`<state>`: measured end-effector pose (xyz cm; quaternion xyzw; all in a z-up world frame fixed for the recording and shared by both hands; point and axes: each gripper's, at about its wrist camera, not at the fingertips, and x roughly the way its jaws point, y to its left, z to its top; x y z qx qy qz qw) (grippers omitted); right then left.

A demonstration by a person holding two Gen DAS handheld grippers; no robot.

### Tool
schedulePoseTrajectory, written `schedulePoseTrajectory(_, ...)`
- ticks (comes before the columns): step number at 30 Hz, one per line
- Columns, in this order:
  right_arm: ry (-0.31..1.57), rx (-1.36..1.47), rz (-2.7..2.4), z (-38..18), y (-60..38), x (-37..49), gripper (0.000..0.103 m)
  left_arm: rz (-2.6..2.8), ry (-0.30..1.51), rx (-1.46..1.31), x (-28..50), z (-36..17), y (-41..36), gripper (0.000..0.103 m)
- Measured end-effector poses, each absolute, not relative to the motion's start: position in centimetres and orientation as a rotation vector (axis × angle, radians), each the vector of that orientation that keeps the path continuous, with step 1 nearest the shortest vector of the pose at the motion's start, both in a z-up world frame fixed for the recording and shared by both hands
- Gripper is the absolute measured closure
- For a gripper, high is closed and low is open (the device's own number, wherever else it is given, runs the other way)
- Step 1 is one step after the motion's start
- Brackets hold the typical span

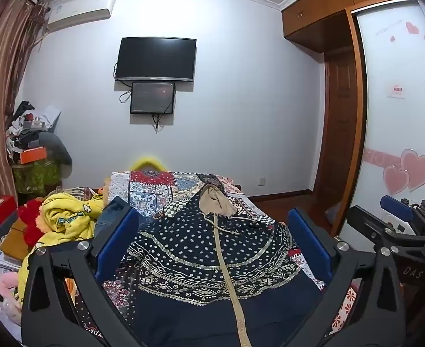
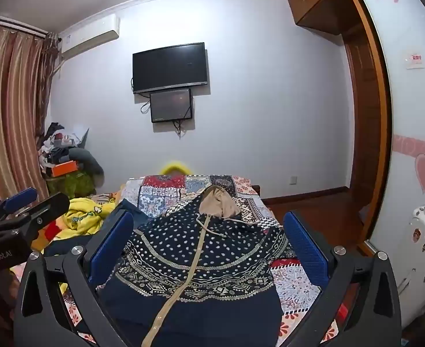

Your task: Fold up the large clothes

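Note:
A navy hooded jacket [image 1: 206, 260] with white dots, patterned bands and a tan zipper strip lies spread on the patchwork bed cover [image 1: 160, 185], its tan-lined hood [image 1: 216, 201] toward the far end. The left gripper [image 1: 213, 231] hovers above the jacket, jaws wide open, nothing between the blue pads [image 1: 117, 240]. In the right wrist view the same jacket [image 2: 195, 263] lies below the right gripper [image 2: 208, 232], also wide open and empty. Each gripper shows at the edge of the other's view: the right gripper [image 1: 391, 217] at the right, the left gripper [image 2: 24, 205] at the left.
A yellow blanket [image 1: 68, 217] and red fabric lie heaped left of the jacket. Cluttered shelves [image 1: 30, 141] stand by the striped curtain. A TV [image 1: 157, 59] hangs on the far wall. A wardrobe door with hearts [image 1: 400, 115] is at the right, and a white appliance [image 2: 423, 248].

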<state>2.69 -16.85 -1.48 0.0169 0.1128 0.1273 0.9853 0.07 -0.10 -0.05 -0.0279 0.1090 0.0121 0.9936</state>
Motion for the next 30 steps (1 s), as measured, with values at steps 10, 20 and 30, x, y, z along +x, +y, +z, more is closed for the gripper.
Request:
schedulePoseTrajectory(10,0.238,0.042,0.259,-1.9,-16.8,2.8,0.000,0.020,0.236,-0.053,0.0,-0.5,0.3,0.000)
schedulePoseTrajectory(20,0.256,0.045,0.257,-2.3,-16.4,3.0,0.000,0.010,0.238,-0.044,0.0,-0.5,0.1,0.000)
schedulePoseTrajectory(30,0.264,0.046,0.258,-2.2,-16.2,3.5,0.000,0.018,0.242,-0.039,0.1,-0.8,0.0,0.000)
